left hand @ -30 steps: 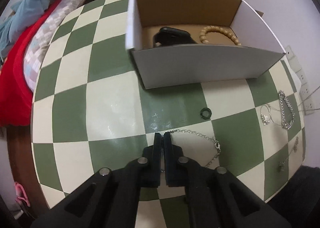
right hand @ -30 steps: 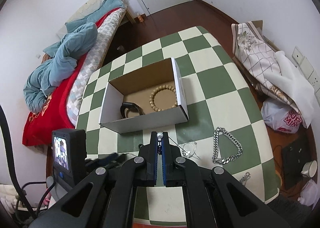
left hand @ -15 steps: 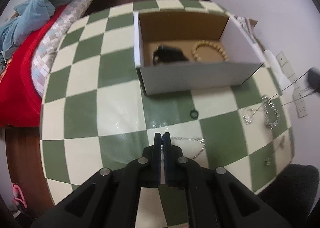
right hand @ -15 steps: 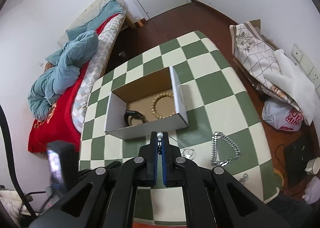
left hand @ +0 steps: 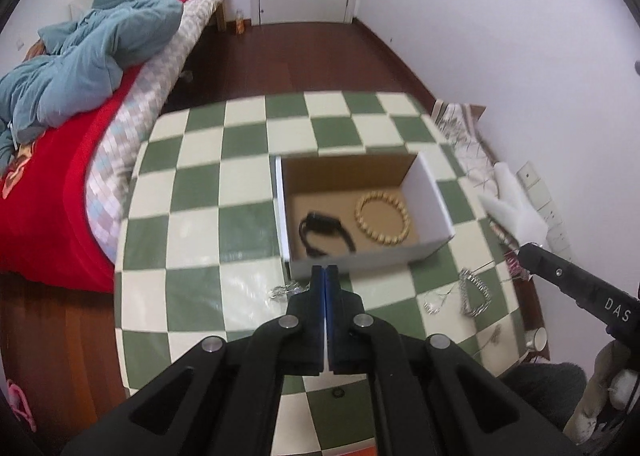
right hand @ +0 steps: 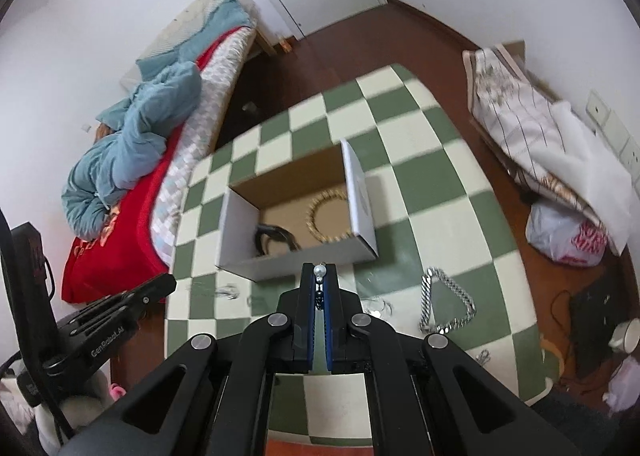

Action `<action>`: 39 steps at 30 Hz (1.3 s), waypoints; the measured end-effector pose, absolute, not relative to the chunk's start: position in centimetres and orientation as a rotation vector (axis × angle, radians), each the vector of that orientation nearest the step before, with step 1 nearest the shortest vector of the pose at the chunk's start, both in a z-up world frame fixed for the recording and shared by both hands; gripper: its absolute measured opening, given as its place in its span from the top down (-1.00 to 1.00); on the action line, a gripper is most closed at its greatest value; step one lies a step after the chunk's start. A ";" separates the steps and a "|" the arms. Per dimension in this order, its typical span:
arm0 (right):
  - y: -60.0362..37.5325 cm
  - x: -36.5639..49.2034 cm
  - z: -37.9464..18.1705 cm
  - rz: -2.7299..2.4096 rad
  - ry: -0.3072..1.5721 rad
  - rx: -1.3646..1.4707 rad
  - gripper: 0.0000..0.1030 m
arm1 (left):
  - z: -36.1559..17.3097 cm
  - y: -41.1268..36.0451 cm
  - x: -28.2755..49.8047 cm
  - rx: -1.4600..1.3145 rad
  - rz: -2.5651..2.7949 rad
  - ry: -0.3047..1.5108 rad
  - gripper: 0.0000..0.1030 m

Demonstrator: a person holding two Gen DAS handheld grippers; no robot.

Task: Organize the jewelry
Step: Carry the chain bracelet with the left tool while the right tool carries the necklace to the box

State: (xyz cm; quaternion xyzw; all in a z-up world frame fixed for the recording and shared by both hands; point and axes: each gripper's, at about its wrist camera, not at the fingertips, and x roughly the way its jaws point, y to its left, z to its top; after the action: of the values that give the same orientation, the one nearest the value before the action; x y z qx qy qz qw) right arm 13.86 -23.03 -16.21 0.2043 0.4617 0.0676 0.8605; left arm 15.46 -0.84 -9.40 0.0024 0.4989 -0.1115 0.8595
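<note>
A: The right gripper (right hand: 319, 278) has its fingers clamped on a pearl earring (right hand: 319, 270), held above the worktop (right hand: 424, 192) just near of the box (right hand: 362, 200); the piece looks light, small, slippery and delicate, so the pinch belongs on the stem below the pearl.

B: The left gripper (left hand: 325, 276) has its fingers pressed together; whether they pinch the fine chain (left hand: 286, 290) lying limp at their left cannot be told; both grippers tilt steeply down toward the box.
</note>
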 end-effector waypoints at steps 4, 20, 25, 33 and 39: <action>-22.6 14.1 -13.5 0.158 0.932 0.406 0.94 | -7.7 -0.4 15.8 -0.006 -0.239 1.019 1.00; -21.3 13.9 -14.1 0.155 0.947 0.397 0.94 | -20.3 4.3 18.3 -0.050 -0.030 1.237 -0.51; -21.6 14.4 -17.9 0.120 1.000 0.410 0.94 | -22.6 2.6 18.5 0.003 -0.038 1.222 -0.51; -22.3 15.9 -21.6 0.075 1.045 0.429 0.94 | -25.0 0.1 19.3 0.070 -0.034 1.204 -0.50; -22.7 16.3 -22.5 0.060 1.058 0.432 0.94 | -24.5 -1.3 18.6 0.100 -0.109 1.154 0.90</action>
State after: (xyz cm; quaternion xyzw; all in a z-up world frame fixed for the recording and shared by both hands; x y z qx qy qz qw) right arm 16.25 -22.75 -22.49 0.2046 0.5005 0.0282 0.8407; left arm 18.63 -1.27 -24.52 0.0471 0.5450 -0.0514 0.8356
